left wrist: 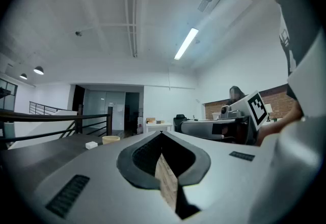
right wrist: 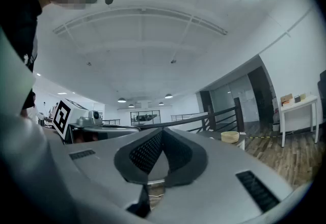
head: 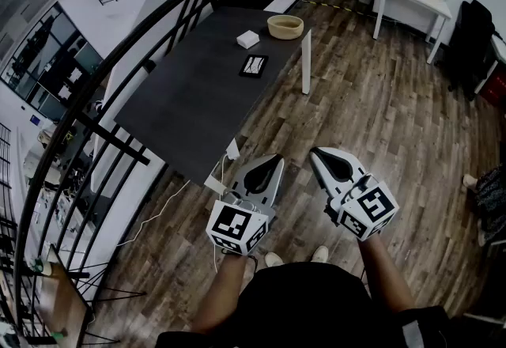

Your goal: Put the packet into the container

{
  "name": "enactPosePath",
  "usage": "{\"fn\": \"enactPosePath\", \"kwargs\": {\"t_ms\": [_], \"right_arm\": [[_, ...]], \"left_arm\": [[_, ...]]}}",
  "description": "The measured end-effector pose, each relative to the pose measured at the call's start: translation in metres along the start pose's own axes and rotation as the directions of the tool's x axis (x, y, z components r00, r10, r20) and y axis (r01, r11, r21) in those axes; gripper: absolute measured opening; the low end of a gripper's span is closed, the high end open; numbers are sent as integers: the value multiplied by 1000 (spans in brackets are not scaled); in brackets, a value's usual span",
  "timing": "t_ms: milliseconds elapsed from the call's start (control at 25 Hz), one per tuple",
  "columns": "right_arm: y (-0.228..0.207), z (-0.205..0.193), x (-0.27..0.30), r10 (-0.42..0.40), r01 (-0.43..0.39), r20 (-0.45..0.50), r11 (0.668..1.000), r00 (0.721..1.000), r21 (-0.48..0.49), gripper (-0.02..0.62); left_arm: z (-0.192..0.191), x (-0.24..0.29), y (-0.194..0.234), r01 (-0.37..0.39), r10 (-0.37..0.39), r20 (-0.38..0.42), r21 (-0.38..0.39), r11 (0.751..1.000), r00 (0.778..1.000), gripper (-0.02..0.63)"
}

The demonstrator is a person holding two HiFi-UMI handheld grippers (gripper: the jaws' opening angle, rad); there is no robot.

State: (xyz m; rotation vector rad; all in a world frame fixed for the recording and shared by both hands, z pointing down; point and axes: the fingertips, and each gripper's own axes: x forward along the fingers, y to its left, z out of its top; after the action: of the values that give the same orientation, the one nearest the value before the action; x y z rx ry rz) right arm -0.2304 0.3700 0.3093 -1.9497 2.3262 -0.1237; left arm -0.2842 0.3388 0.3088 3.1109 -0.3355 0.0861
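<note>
Lower centre, left gripper [head: 276, 157] and right gripper [head: 315, 152] hang closed, empty; upper centre, white square packet [head: 248, 39] lies near round beige container [head: 285, 26].

Desk [head: 198, 101] far, ahead-left of you. Container [head: 285, 26] at its far right corner; small box [head: 248, 39] just left; flat packet [head: 254, 66] nearer. Your left gripper [head: 277, 158] and right gripper [head: 315, 152] near, beside desk, over floor [head: 379, 109].
</note>
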Motion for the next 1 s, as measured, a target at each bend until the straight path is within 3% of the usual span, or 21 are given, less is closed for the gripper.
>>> {"fn": "enactPosePath", "kwargs": {"t_ms": [440,640,1000], "right_arm": [[-1,-3,8,13,-13,-2,1000,1000,7,5],[0,-5,8,20,-20,-13,1000,1000,5,5],[-5,-7,-3,22,-22,-38,1000,999,-10,5]], "left_arm": [[0,5,7,-2,2,2,-16,1000,1000,8],[1,8,1,-10,12,-21,72,997,1000,8],[-4,13,-10,-11,12,-28,47,999,1000,8]]}}
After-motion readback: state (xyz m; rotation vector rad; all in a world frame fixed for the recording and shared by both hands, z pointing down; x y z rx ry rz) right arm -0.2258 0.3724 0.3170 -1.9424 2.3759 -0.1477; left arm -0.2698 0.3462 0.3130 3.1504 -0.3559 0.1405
